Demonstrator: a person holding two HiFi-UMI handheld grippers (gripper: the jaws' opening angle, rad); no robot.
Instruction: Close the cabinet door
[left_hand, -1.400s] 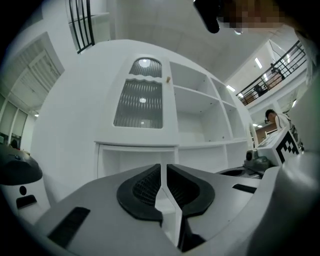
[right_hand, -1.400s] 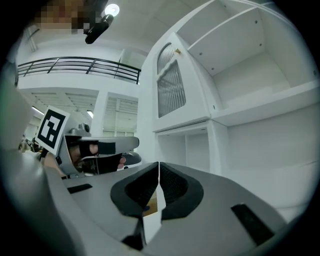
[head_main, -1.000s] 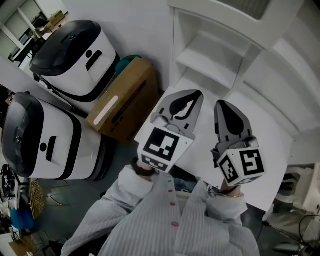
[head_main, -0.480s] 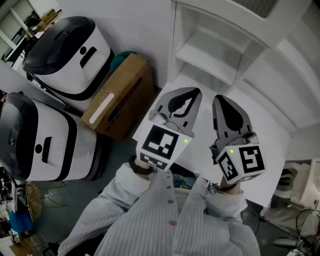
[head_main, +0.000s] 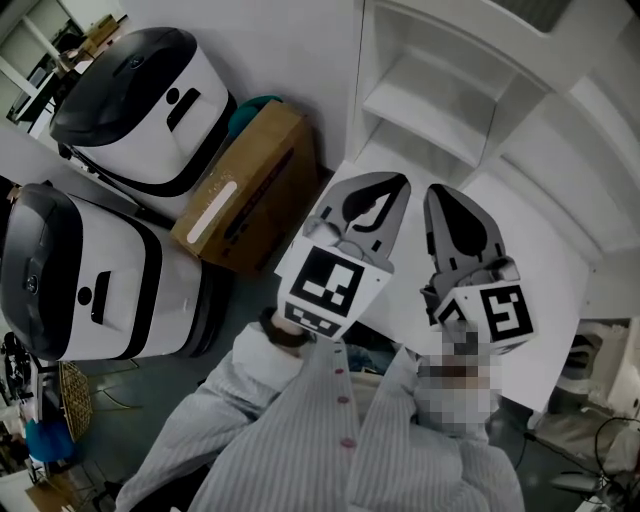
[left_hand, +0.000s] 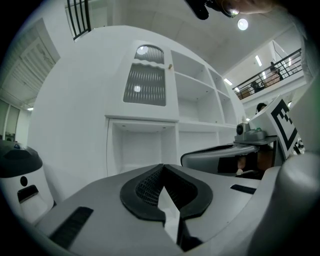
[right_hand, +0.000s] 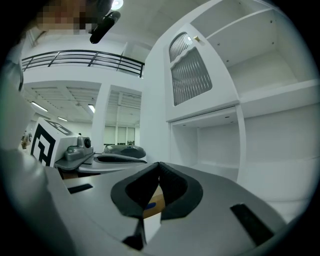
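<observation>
A white cabinet (head_main: 440, 110) with open shelves fills the top right of the head view. Its lower compartment (left_hand: 142, 150) stands open and empty straight ahead in both gripper views (right_hand: 215, 145). A broad white flat panel (head_main: 540, 290), which looks like the open door, runs out from the cabinet's foot beneath both grippers. My left gripper (head_main: 392, 188) is shut with nothing in it, its tips meeting (left_hand: 162, 167). Close to its right, my right gripper (head_main: 440, 198) is also shut and empty (right_hand: 159, 165). Both point level at the cabinet without touching it.
Two white-and-black rounded machines (head_main: 130, 90) (head_main: 90, 270) stand on the floor at the left. A brown cardboard box (head_main: 250, 190) leans between them and the cabinet's side. A ribbed panel (left_hand: 145, 82) sits high on the cabinet front. The person's striped sleeves (head_main: 300, 430) fill the bottom.
Both grippers stay shut and side by side. The right one has edged slightly toward the cabinet, and the head view has shifted a little.
</observation>
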